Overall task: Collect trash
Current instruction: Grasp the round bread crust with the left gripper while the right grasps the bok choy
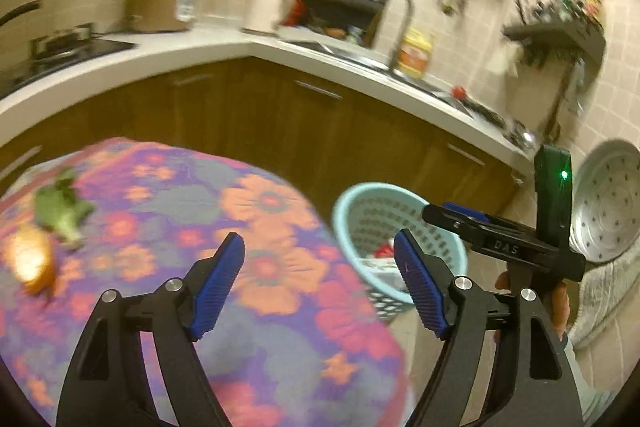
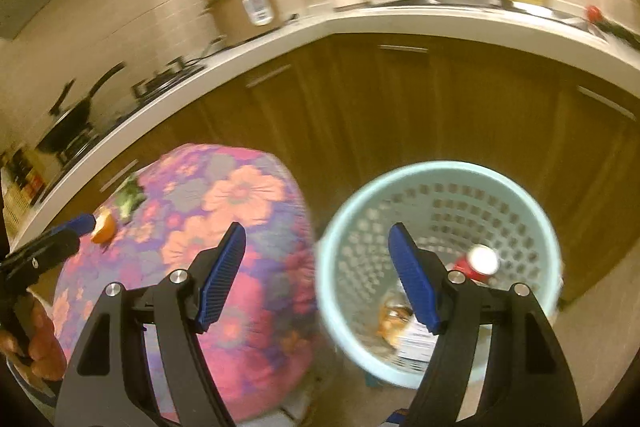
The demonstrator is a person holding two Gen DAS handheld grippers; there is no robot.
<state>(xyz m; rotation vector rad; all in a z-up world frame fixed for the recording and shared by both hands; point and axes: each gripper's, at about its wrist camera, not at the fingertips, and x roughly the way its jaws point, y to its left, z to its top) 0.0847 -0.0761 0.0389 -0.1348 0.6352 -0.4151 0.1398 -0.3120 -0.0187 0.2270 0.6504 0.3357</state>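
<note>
Over the floral tablecloth [image 1: 256, 307] both grippers are up in the air with nothing in them. Left gripper [image 1: 320, 287] has its two blue pads spread wide, empty. Right gripper [image 2: 318, 277] is the same deal, pads wide apart, and it hangs between the table edge and the basket [image 2: 536, 227], with one pad over the basket's mouth.

Trash count on the table: two pieces. One orange peel [image 1: 30, 261] and one green veggie scrap [image 1: 60, 209], just beside each other near the far left edge of the cloth.

One pale blue basket sits on the floor right next to the table, in front of the wooden cabinets [image 2: 420, 107]. Inside it I can count one red can [image 2: 478, 263] with a shiny top, one brownish wrapper-looking thing [image 2: 394, 319] and something white under it, too blurry to name.

On the counter [image 1: 120, 67]: one rice cooker [image 1: 164, 1], one faucet [image 1: 396, 19], one yellow bottle [image 1: 416, 53]. One round metal steamer tray [image 1: 612, 203] leans by the wall on the right.
</note>
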